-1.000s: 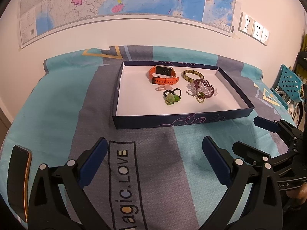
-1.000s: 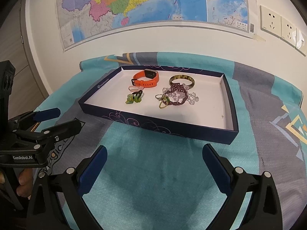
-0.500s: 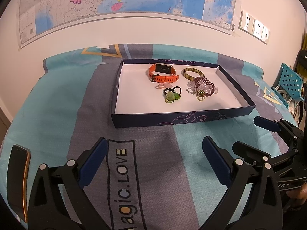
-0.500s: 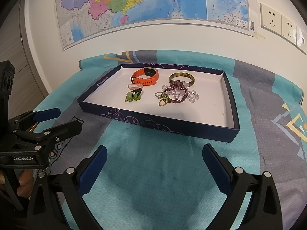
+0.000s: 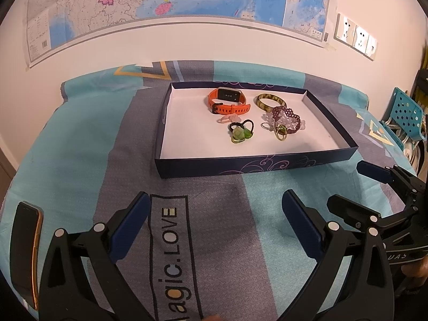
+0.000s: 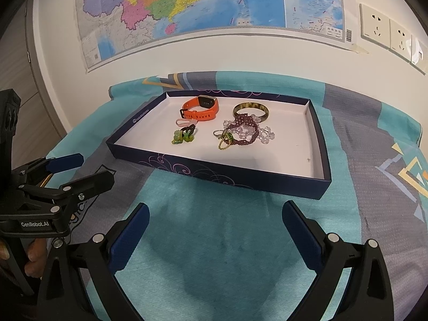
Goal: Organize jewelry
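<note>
1. A white wall carries a large map (image 5: 165,2), its top cut off in both views, and wall sockets (image 6: 388,30). Below it a teal and grey cloth (image 6: 227,240) covers the surface.
2. A shallow dark blue tray (image 5: 256,164) with a white floor sits on the cloth, ahead of both grippers and apart from them.
3. In the tray, toward its far side, lie an orange watch (image 5: 228,101), a mottled bangle (image 5: 270,101), a dark red bead bracelet (image 5: 287,119) tangled with clear beads, and a green and black trinket (image 5: 240,132). Small rings beside these are too small to make out clearly.
4. The left gripper (image 5: 214,222) hovers over the cloth with its fingers spread wide and nothing between them.
5. The right gripper (image 6: 215,230) likewise hangs wide apart and empty, over a teal patch of cloth.
6. Only the left wrist view shows the printed lettering (image 5: 171,256), cut off at the start, a dark phone (image 5: 25,248) at the cloth's left edge and a perforated blue basket (image 5: 404,116) at the right.
7. Only the right wrist view shows fingertips (image 6: 34,256) gripping the left gripper's handle.
</note>
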`<action>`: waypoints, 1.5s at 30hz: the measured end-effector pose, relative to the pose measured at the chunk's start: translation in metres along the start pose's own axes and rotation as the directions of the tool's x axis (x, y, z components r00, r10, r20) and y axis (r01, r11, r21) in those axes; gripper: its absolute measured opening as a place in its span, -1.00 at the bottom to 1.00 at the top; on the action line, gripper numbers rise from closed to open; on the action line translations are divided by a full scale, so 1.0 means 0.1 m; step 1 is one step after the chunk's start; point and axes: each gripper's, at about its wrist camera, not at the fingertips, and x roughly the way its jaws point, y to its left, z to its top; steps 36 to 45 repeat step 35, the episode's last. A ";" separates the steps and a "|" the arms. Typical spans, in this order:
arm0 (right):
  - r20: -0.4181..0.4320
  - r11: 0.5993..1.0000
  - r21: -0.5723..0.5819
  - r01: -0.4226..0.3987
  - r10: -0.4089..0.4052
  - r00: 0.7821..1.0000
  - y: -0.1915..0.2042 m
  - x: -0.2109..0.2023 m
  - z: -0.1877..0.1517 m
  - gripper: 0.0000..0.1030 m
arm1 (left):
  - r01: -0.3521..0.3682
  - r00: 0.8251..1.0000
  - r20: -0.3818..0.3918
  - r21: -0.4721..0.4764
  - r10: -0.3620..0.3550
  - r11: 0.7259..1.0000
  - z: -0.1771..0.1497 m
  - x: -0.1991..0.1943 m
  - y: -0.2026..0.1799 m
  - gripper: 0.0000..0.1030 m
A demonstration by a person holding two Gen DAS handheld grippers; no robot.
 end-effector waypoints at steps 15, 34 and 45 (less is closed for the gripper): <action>0.000 1.000 -0.001 0.002 -0.002 1.000 0.00 0.00 -0.01 0.86 | 0.000 1.000 -0.002 0.000 0.000 1.000 0.00 0.01 -0.01 0.89; -0.063 0.990 -0.009 0.138 -0.138 0.988 -0.55 -0.03 -0.07 0.86 | -0.005 0.999 -0.035 -0.021 0.004 1.000 -0.01 0.08 0.14 0.89; -0.073 0.985 0.008 0.170 -0.169 0.983 -0.73 -0.04 -0.08 0.87 | -0.011 0.999 -0.039 -0.026 0.010 1.000 -0.01 0.09 0.18 0.89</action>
